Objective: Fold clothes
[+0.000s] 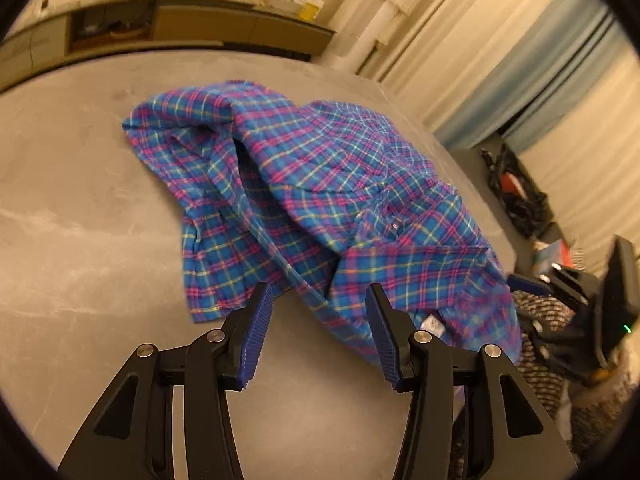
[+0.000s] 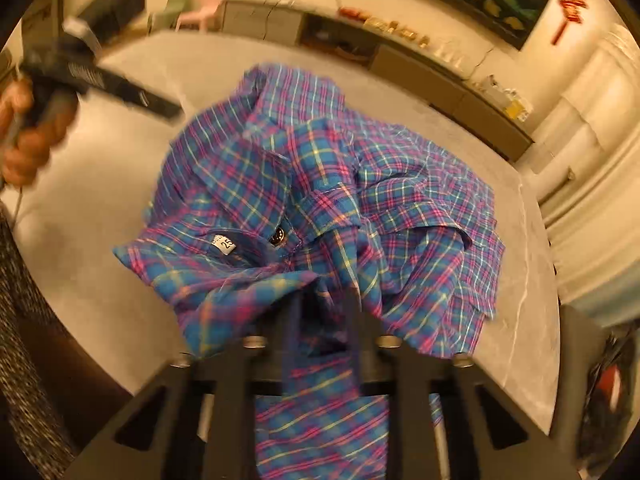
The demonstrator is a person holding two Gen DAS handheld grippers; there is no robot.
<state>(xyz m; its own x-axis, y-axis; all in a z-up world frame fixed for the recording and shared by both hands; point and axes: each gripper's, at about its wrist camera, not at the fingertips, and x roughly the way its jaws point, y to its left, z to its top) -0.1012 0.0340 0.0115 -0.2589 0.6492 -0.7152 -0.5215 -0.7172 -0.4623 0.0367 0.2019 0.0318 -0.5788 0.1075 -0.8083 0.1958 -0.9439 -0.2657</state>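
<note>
Shirt: we see the blue and pink plaid shirt [image 1: 320, 200] lying in a rumpled heap on the grey tabletop [image 1: 80, 220], bunched toward its right edge, with the near hem drooping over the near right corner.
Collar: the collar with its white size tag [image 2: 223, 243] and a snap button faces up in our right wrist view, turned toward the near edge.
Left gripper [image 1: 320, 320]: ours is spread wide and holds nothing; it hovers low over the bare tabletop just short of the shirt's near hem.
Right gripper [image 2: 320, 312]: its fingers are clamped on a fold of the shirt near the collar, and cloth hangs down between and over them toward the camera.
Done: we see no flat panel, no squared edge, no tucked sleeve; the cloth is creased and overlapped at random.
Left: by our reading, the shirt needs spreading flat on the tabletop, then the sleeves and sides brought in and the body doubled.
Stage: this could be a pick-up for spreading or a reposition between folds; we cannot tell which.
</note>
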